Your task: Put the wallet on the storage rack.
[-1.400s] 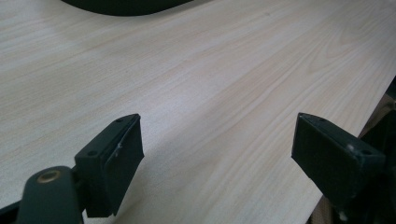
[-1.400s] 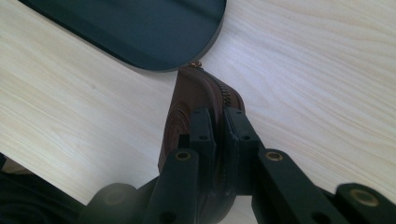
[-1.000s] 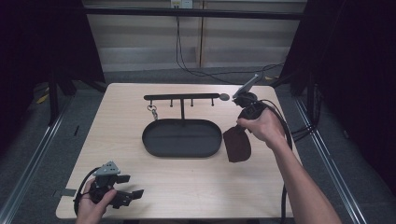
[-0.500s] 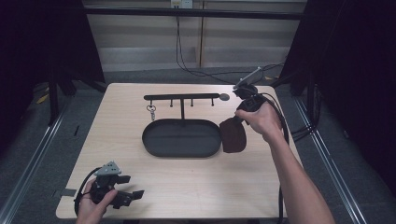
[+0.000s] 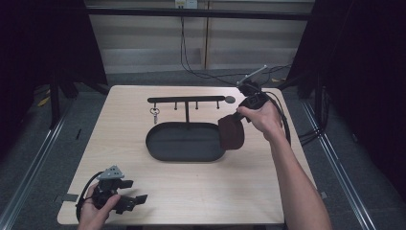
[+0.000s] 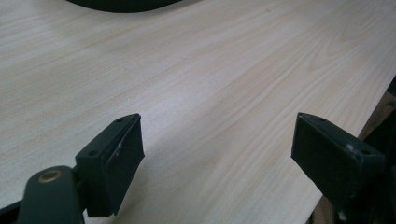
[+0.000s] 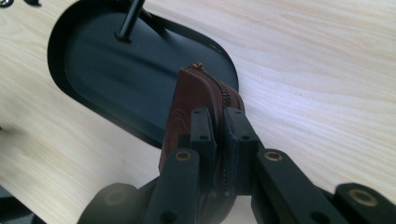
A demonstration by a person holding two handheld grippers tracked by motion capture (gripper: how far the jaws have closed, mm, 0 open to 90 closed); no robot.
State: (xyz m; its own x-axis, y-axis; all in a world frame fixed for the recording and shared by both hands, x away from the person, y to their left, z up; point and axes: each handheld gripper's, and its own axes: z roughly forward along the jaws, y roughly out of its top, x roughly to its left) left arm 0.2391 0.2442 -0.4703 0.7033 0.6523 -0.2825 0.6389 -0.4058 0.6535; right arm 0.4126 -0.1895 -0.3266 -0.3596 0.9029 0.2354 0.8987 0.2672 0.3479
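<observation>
A brown zipped pouch [image 7: 198, 100] is pinched between the jaws of the right claw [image 7: 219, 126] — the pads are pressed almost together on its zipper edge, so the claw is closed on it. The pouch is held off the bench and, seen from above, hangs from the claw over the near end of a black oval tray [image 5: 165, 143], its lower part overlapping the tray's rim. In the right gripper view the tray's dark floor is seen beyond the claw and to its left, with a thin black post [image 7: 128, 21] rising from it. In the high view that post is seen to carry a black bar with small hooks [image 5: 189, 100]; a set of keys [image 5: 154, 113] is hung from the hook farthest from the right claw.

The left claw [image 6: 217, 149] is held wide apart with nothing between its pads — bare light wood of the bench [image 6: 210, 84] is seen in the gap, and the tray's edge lies well ahead of it. In the high view the left claw [image 5: 136, 201] is rested low at the bench's near corner, well apart from the pouch [image 5: 231, 132] and the right claw [image 5: 238, 115].
</observation>
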